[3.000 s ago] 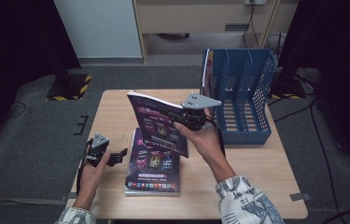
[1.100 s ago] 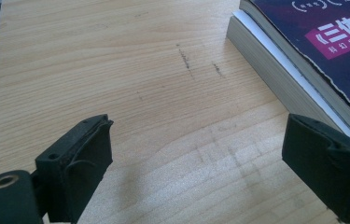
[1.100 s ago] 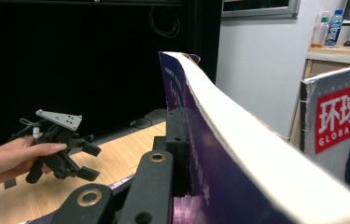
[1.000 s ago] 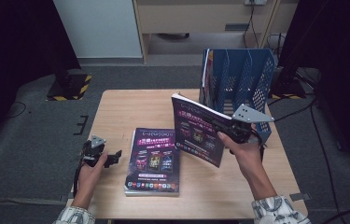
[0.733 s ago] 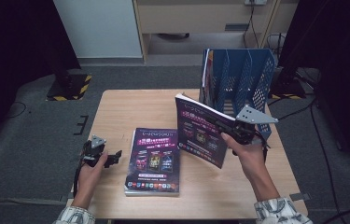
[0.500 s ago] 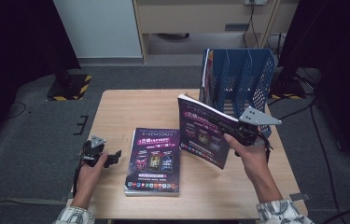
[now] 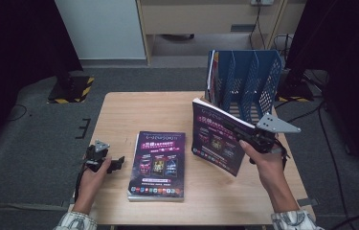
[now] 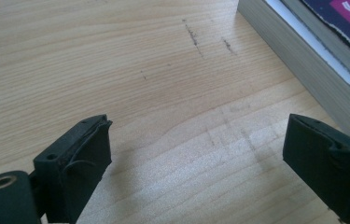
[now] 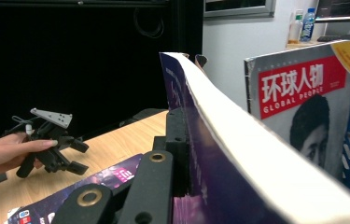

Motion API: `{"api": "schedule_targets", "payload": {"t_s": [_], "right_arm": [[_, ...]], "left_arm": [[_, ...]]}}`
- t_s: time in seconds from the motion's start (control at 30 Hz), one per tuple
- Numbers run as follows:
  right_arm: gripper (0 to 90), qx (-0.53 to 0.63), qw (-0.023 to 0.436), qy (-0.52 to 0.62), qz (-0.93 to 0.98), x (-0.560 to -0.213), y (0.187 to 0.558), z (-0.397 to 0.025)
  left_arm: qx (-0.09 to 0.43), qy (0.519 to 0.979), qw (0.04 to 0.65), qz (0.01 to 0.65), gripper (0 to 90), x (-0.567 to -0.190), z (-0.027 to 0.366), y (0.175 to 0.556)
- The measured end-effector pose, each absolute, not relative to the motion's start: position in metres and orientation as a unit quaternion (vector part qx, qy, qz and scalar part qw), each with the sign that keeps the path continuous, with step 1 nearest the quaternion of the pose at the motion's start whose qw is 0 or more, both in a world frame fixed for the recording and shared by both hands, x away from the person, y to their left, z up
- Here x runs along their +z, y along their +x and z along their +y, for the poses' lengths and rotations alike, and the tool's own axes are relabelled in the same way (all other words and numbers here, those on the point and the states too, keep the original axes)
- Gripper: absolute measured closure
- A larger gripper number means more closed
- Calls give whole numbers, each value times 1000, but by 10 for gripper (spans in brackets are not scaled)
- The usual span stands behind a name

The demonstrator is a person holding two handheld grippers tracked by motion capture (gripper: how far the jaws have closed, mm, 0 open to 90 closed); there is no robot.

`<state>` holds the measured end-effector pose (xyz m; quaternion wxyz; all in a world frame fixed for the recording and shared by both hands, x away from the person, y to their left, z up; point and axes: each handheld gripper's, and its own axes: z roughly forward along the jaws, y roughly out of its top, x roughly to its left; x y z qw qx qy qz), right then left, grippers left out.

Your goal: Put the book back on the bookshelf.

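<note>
- The right tongs (image 7: 248, 139) pinch a thick purple magazine (image 7: 218, 141) by its edge, holding it upright above the desk (image 7: 119, 110), cover facing the person's left.
- The blue file rack (image 7: 249, 81) stands just beyond and to the right of the held magazine; its slots run front to back, and one magazine (image 9: 298, 98) already stands in the leftmost slot.
- The magazine's spine lies roughly parallel to those slots, so the coming move likely calls for a short push forward and right.
- The left tongs (image 7: 112, 164) rest spread and empty on the desk, beside the remaining stack (image 7: 159, 165).
</note>
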<state>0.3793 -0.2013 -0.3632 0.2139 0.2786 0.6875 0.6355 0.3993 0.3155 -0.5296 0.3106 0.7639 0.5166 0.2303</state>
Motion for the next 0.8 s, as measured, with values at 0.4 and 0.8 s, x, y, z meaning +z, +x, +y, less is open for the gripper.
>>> {"api": "schedule_targets", "payload": {"t_s": [0.4, 0.8], "right_arm": [[825, 634, 222, 287, 683, -362, 371, -219], [825, 634, 232, 294, 677, -358, 364, -234]], "left_arm": [[225, 770, 299, 517, 62, -533, 314, 400], [219, 763, 311, 522, 39, -536, 316, 400]]}}
